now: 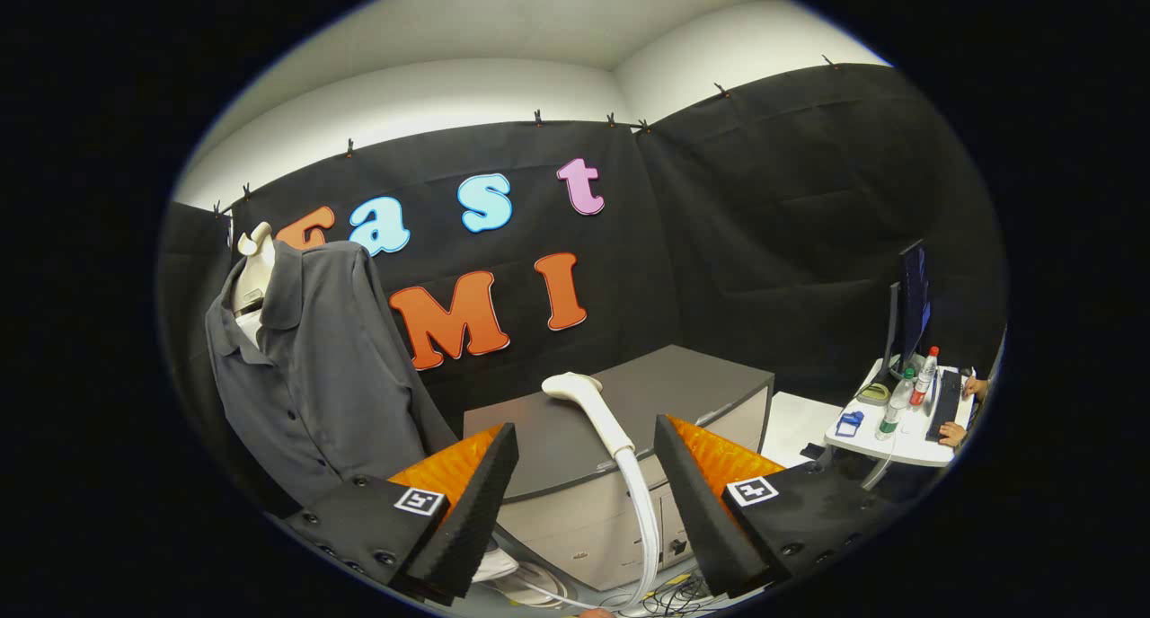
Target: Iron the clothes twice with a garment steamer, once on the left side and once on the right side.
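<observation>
A grey shirt [314,366] hangs on a mannequin beside the worktop [575,420], where the white steamer [588,407] lies just ahead of the gripper [584,447], its fingers spread wide and empty.

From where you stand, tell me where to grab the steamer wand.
Take the steamer wand by its slim straight handle, below the flared head. It leans on the grey cabinet, hose hanging down. The open hand-held gripper already straddles it, so come straight forward.

Steamer hose [645,519] runs down behind the tongs [586,483].
</observation>
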`<action>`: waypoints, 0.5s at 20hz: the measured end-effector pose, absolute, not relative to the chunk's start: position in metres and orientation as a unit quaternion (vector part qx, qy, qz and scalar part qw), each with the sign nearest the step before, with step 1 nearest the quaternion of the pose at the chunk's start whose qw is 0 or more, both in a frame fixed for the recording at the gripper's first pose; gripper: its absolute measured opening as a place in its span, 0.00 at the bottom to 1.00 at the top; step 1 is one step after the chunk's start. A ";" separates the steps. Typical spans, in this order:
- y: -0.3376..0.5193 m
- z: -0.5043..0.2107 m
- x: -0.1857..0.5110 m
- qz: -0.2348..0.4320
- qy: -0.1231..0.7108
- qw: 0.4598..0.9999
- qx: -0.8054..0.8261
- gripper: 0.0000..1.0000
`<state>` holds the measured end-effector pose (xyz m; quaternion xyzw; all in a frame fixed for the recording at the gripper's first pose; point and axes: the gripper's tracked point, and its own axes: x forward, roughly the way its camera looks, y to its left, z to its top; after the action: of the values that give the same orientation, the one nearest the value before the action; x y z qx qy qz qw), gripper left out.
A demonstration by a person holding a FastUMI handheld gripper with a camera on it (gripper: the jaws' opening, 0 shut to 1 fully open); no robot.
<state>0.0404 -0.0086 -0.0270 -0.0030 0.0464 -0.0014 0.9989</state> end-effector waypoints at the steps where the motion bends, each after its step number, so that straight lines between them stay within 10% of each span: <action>1: -0.010 -0.029 0.050 0.002 0.050 0.999 -0.003 0.98; 10: -0.029 -0.052 0.174 0.042 0.107 0.993 -0.015 0.98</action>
<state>0.1743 -0.0285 -0.0519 -0.0147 0.1074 0.0418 0.9932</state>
